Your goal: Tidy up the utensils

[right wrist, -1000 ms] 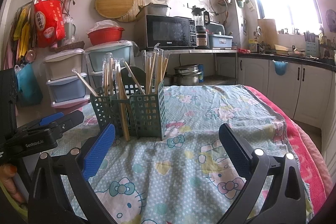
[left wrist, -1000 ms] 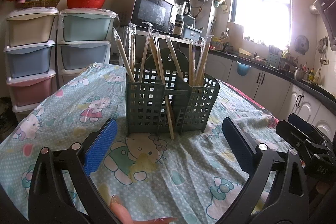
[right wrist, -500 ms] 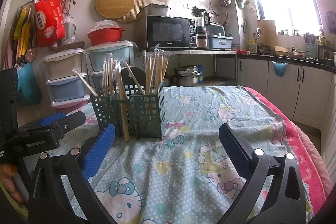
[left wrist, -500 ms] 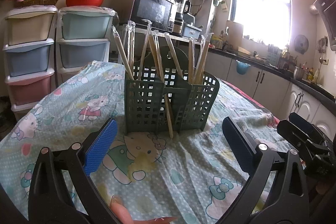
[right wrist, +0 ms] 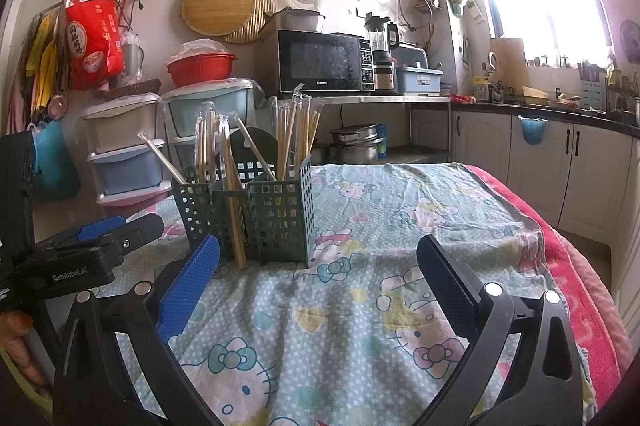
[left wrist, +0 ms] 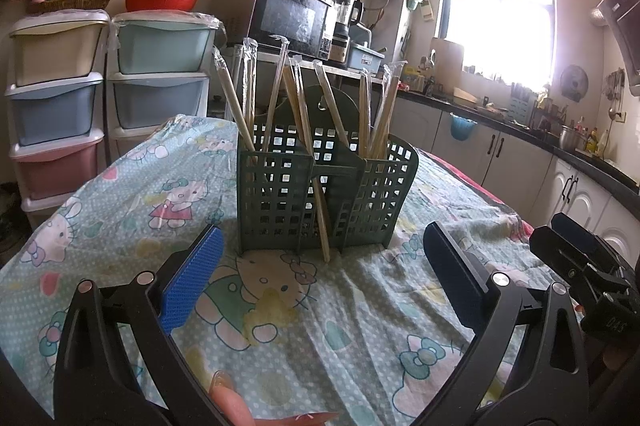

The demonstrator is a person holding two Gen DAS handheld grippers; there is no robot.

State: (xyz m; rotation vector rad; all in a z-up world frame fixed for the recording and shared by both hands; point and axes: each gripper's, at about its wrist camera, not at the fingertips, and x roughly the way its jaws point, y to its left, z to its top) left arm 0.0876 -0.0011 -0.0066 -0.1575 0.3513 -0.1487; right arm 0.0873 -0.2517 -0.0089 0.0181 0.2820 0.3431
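A dark green lattice utensil holder (left wrist: 324, 202) stands upright on the table, with several plastic-wrapped wooden chopsticks (left wrist: 304, 106) standing in its compartments. One wrapped pair (left wrist: 320, 214) leans in the open front slot, its tip on the cloth. The holder also shows in the right wrist view (right wrist: 256, 218). My left gripper (left wrist: 320, 266) is open and empty, just in front of the holder. My right gripper (right wrist: 318, 274) is open and empty, to the right of the holder; it also shows at the right edge of the left wrist view (left wrist: 580, 258).
A Hello Kitty cloth (right wrist: 400, 226) covers the table, with a red blanket (right wrist: 568, 266) along its right edge. Stacked plastic drawers (left wrist: 60, 98) stand behind on the left. A microwave (right wrist: 320, 62) and a kitchen counter (right wrist: 560, 110) lie beyond.
The left gripper has drifted slightly; the holder sits a little higher in its view. The right gripper and the chopsticks have hardly moved.
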